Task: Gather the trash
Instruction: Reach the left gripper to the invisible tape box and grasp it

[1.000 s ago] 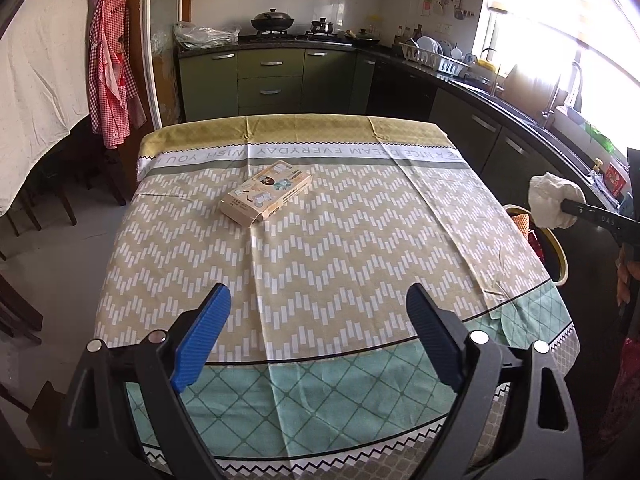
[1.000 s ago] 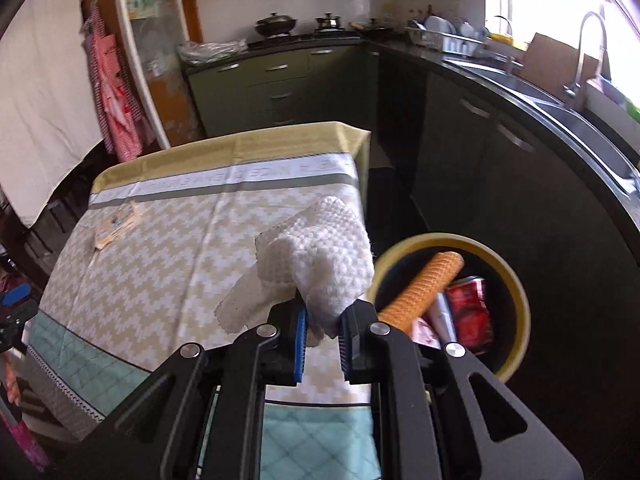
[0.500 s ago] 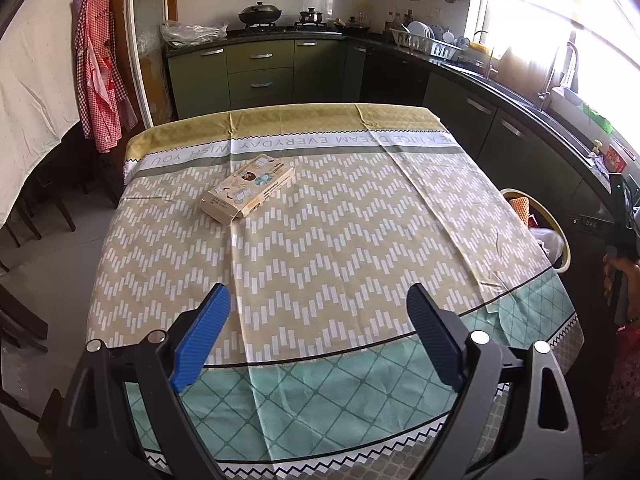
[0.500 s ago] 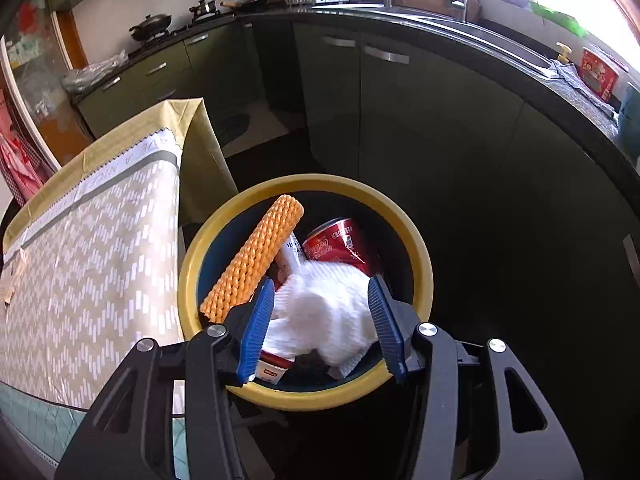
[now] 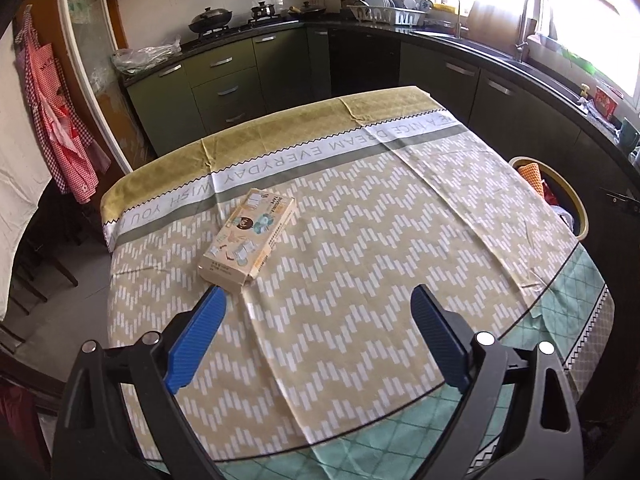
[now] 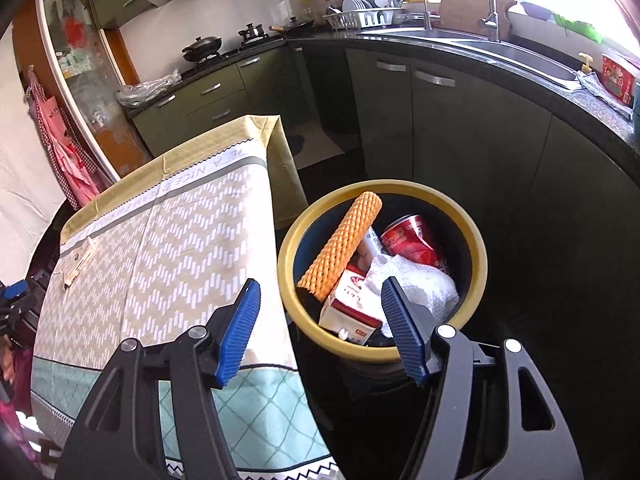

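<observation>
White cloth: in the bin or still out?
In. The cloth lies inside the bin beside the can; nothing sits between the opening right gripper fingers.

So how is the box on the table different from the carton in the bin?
The box lies flat and alone on the tablecloth; the carton sits tilted in the bin, crowded by other trash. The box is tan with little pictures; the carton is white and red. Both are rectangular packaging.
</observation>
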`<control>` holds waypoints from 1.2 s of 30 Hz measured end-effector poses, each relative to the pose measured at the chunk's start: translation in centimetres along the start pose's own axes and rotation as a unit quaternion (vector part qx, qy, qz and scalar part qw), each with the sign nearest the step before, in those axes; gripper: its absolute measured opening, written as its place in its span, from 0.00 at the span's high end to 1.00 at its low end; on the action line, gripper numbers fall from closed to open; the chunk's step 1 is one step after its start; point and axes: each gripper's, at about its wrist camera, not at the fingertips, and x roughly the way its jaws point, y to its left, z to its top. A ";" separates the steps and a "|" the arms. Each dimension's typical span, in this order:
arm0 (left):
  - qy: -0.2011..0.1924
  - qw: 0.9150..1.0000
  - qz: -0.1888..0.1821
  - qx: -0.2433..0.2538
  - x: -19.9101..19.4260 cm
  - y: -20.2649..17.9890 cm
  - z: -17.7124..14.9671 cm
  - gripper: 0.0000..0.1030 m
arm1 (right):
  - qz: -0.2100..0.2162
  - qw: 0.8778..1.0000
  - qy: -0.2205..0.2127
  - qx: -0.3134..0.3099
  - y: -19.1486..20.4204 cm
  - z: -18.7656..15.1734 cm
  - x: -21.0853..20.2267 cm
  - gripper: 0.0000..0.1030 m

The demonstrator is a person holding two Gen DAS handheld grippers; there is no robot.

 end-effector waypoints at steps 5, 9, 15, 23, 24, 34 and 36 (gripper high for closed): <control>0.033 0.997 -0.074 0.016 3.6 3.5 2.6 0.14 | 0.005 1.000 0.004 0.008 0.1 -1.1 -0.7 0.38; 0.062 0.994 -0.081 0.037 7.1 5.0 3.7 0.14 | 0.009 1.000 0.000 0.024 -0.2 -1.1 -1.1 0.37; 0.069 0.993 -0.084 0.050 10.3 6.6 4.6 0.14 | 0.022 0.999 0.004 0.030 -0.1 -0.7 -1.2 0.37; 0.075 0.990 -0.094 0.073 12.4 6.9 4.9 0.14 | 0.028 0.999 0.008 0.028 0.9 -0.2 -0.9 0.36; 0.078 0.990 -0.095 0.074 12.7 6.9 4.9 0.14 | 0.027 0.999 0.008 0.027 1.0 -0.2 -0.8 0.36; 0.084 0.988 -0.096 0.085 14.4 6.6 4.1 0.14 | 0.034 0.999 0.012 0.024 1.7 0.1 -0.7 0.36; 0.082 0.988 -0.095 0.084 14.3 6.4 4.0 0.15 | 0.036 0.999 0.012 0.023 1.7 0.1 -0.7 0.36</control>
